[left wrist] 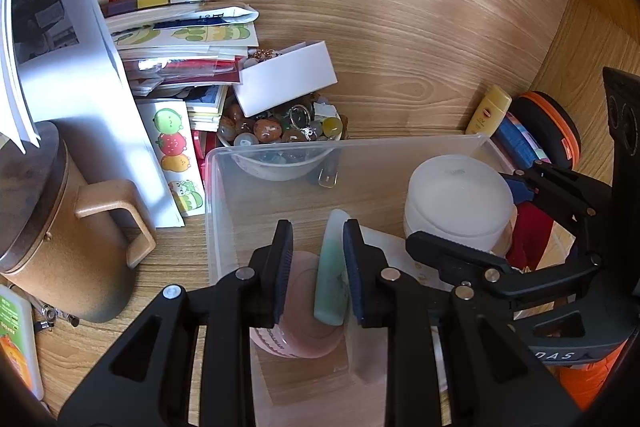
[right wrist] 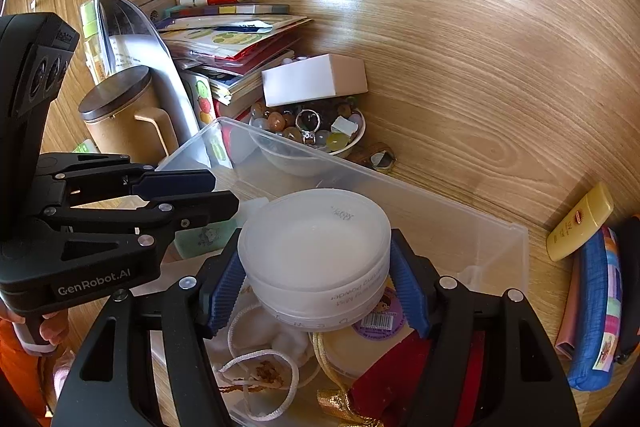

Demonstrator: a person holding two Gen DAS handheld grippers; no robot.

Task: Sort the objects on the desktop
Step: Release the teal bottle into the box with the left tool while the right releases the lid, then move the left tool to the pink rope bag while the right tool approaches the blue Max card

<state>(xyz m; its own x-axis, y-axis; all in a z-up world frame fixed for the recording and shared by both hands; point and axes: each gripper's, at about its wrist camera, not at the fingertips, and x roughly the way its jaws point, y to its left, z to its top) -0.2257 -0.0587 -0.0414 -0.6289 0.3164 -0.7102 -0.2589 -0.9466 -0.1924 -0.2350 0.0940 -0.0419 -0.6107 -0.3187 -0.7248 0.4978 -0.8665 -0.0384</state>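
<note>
A clear plastic bin (left wrist: 216, 195) stands on the wooden desk. My left gripper (left wrist: 318, 267) hangs over it with jaws apart; a pale green tube (left wrist: 330, 267) leans against the right pad, a gap on its left. A pink round jar (left wrist: 300, 323) lies below. My right gripper (right wrist: 318, 279) is shut on a white frosted round jar (right wrist: 316, 247), held over the bin (right wrist: 500, 247). The jar also shows in the left wrist view (left wrist: 456, 199). The left gripper shows in the right wrist view (right wrist: 192, 195), with the green tube (right wrist: 200, 239) below it.
A brown lidded mug (left wrist: 60, 235) stands left. A stack of books and stickers (left wrist: 180, 59), a white box (left wrist: 288, 75) and a bowl of stones (left wrist: 280, 135) sit behind the bin. A yellow tube (right wrist: 580, 223) and blue pouch (right wrist: 596, 307) lie right. Drawstring bag (right wrist: 260, 355) in bin.
</note>
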